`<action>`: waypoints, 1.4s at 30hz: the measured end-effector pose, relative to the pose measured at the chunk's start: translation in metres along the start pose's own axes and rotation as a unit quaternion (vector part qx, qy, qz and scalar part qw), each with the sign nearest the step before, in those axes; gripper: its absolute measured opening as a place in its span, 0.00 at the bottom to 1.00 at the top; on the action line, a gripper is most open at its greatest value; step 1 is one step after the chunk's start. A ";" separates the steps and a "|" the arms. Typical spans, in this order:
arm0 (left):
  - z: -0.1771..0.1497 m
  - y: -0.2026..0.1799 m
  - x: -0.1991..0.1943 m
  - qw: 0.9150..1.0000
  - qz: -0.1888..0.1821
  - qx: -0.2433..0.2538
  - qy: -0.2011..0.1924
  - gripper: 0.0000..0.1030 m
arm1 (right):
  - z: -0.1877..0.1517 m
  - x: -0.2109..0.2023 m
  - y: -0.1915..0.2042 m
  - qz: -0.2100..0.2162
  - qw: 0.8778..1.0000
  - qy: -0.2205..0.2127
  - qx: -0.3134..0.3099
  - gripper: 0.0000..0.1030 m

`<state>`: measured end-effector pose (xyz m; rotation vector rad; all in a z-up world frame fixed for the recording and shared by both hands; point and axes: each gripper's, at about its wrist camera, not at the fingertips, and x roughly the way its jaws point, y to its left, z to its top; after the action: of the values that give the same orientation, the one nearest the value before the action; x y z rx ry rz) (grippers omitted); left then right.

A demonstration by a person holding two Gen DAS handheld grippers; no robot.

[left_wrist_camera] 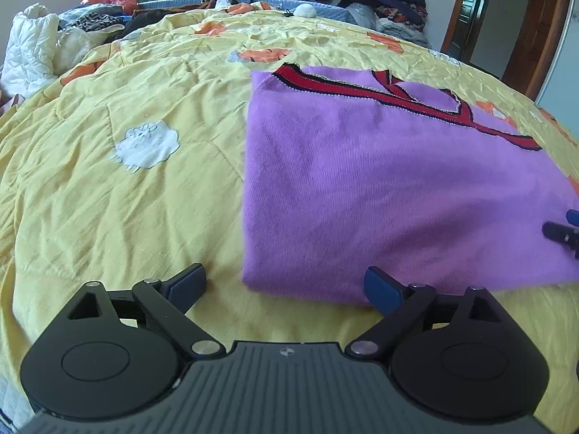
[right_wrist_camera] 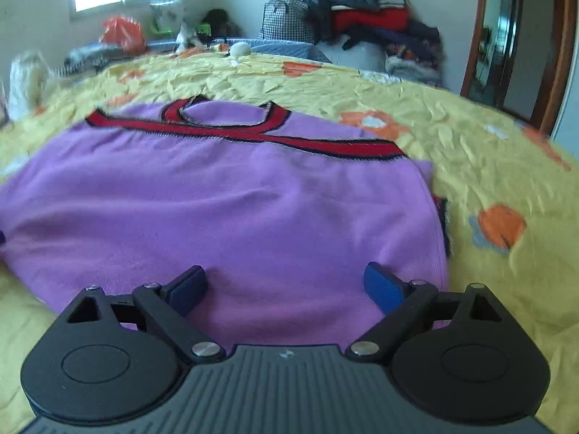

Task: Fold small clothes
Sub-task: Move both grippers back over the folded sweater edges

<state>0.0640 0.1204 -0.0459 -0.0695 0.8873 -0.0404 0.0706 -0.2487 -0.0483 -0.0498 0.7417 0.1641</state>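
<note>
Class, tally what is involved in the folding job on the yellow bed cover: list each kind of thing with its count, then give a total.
Purple sweater with red trim: 1
Yellow bed cover: 1
Grippers, both open and holding nothing: 2 (left gripper, right gripper)
Total: 4

I had the folded sweater lying flat on the bed, its collar toward the far edge. My left gripper hung over its near left corner, my right gripper over its near right part. Piled clothes sat behind the bed's far right corner.
</note>
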 end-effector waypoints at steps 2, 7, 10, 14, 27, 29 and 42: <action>-0.005 0.009 -0.016 0.999 -0.033 -0.017 -0.014 0.82 | 0.004 -0.008 0.004 -0.028 1.000 0.007 0.004 0.93; -0.017 0.003 -0.062 0.984 -0.109 0.013 -0.137 0.90 | 0.006 -0.028 0.025 0.040 0.998 -0.015 0.044 0.93; -0.003 -0.005 -0.042 0.984 -0.129 0.023 -0.124 0.92 | 0.005 -0.023 0.056 0.045 0.999 -0.022 0.012 0.93; 0.003 -0.001 -0.001 0.985 -0.165 0.028 -0.045 0.80 | 0.003 -0.014 0.077 0.044 0.999 -0.010 0.016 0.93; 0.020 0.021 -0.022 0.979 -0.198 0.052 -0.018 0.91 | -0.005 -0.035 0.055 -0.054 0.998 -0.020 0.016 0.93; 0.029 0.028 -0.017 0.985 -0.169 0.008 -0.029 0.91 | -0.010 -0.048 0.036 -0.071 0.996 -0.031 0.051 0.93; 0.037 0.054 0.020 0.975 -0.210 -0.056 0.042 0.49 | -0.059 -0.057 -0.076 0.019 0.976 -0.035 0.215 0.88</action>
<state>0.1054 0.1748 -0.0423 -0.3630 0.9459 -0.3914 0.0021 -0.3369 -0.0544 0.3819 0.6949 0.0392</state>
